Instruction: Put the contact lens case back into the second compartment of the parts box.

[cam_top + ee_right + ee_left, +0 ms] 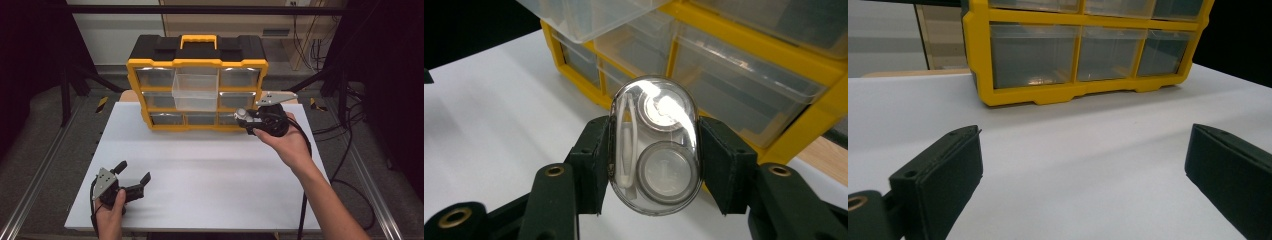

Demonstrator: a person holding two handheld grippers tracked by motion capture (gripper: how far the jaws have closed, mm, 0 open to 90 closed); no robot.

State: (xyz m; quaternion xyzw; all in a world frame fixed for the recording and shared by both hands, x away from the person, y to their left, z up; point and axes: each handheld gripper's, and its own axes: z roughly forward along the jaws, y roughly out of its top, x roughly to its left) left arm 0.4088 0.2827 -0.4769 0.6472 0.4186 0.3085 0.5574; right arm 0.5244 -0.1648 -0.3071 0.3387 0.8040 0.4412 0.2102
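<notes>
A small clear plastic case sits clamped between the two black jaws of the right gripper. It is an oval, glossy and see-through, rounded at both ends, and holds two round lidded wells, one above the other, with a thin white looped piece lying along their left side in the right gripper view. Glare whitens the upper well; the lower one looks frosted and faintly ridged. In the high view the right gripper holds the case above the far right part of the white table, just in front of the lower right drawers of the organiser.

The organiser is a yellow plastic frame with a black top and a yellow carry handle, standing at the table's far edge. Its drawers are translucent, smooth-walled boxes in three rows. The top middle drawer is pulled out toward the person, well forward of its neighbours.

The left gripper rests near the table's near left corner, held in the person's left hand. Its jaws stand wide apart with nothing between them, their matte black pads blocky and flat-faced. The table surface is plain, matte white.
</notes>
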